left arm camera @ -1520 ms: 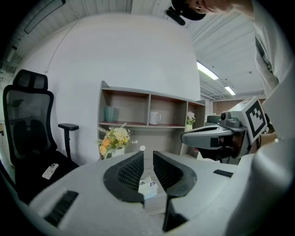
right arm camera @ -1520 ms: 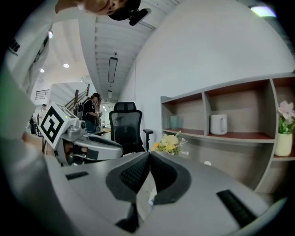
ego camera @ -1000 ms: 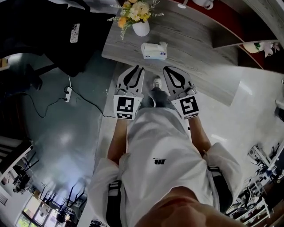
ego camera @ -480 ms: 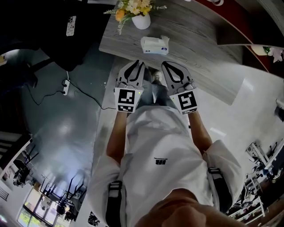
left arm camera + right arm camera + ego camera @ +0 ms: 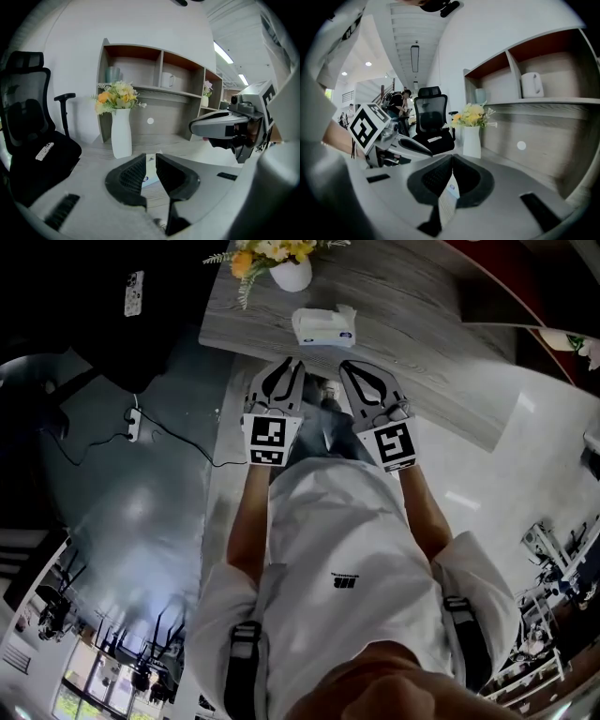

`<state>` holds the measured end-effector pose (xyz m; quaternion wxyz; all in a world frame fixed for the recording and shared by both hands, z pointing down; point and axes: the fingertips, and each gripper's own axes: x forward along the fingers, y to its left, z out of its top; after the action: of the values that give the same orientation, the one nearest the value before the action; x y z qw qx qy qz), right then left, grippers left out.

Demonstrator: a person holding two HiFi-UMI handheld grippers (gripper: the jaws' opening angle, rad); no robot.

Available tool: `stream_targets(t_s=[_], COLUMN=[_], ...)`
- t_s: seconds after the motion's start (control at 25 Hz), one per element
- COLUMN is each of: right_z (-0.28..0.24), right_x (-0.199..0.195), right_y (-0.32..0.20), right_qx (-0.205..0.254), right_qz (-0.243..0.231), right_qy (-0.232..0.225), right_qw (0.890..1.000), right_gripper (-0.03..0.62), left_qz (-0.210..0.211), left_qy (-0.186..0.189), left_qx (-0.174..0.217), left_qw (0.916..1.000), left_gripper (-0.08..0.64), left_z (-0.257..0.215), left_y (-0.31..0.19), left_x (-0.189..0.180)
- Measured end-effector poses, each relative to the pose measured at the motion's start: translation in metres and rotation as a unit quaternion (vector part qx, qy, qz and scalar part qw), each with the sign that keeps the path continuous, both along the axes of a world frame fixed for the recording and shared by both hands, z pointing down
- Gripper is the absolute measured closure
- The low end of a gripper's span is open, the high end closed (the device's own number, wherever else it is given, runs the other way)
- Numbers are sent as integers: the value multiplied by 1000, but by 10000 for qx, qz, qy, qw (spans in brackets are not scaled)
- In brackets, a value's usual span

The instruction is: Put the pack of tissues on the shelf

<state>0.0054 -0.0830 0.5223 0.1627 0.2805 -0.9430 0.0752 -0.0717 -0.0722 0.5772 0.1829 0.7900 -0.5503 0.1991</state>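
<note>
The pack of tissues (image 5: pixel 323 327) lies flat on the grey wooden desk (image 5: pixel 422 324). In the head view its long axis runs from 9 to 3 o'clock, and a tuft of tissue sticks up near its 3 o'clock end. It sits at 12 o'clock from both grippers, apart from them and near the desk's front edge.

A white vase (image 5: pixel 291 275) of flowers stands at 11 o'clock from the pack. A black office chair (image 5: pixel 28 122) with a remote (image 5: pixel 44 151) on its seat is off at 9 o'clock. The shelf (image 5: pixel 159 70) rises behind the desk and holds a white mug (image 5: pixel 168 79).

Both forearms reach forward side by side, with the jaws pointing at 12 o'clock. The left gripper (image 5: pixel 296 363) has its 2 jaws a narrow slit apart, with nothing between them. The right gripper (image 5: pixel 343 366) has its jaw tips pressed together, empty.
</note>
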Motion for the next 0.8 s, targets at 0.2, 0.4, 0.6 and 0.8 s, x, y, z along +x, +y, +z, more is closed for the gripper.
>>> stream_targets(t_s=[0.2,0.4,0.6,0.8], right_z=[20,43,59,68], right_x=[-1,-4,-12,-19], right_y=[0,2,3,2], right_qx=[-144,-298,-393,-476], right_qz=[24,93,112,188], right_qy=[97,183,203,186], right_qw=[9998,9993,9990,9985], right_gripper=[566,565,565,565], left_qz=[-56,-61,6,111], left_qy=[18,44,74,59], left_qx=[-83,-177,-279,-394], left_qw=[9999,9998,9996,9991], left_gripper=[488,488,488,488], left_z=[18,38,56,72], left_y=[-6,-12,-17,-20], left_x=[-7,-12,-12,-12])
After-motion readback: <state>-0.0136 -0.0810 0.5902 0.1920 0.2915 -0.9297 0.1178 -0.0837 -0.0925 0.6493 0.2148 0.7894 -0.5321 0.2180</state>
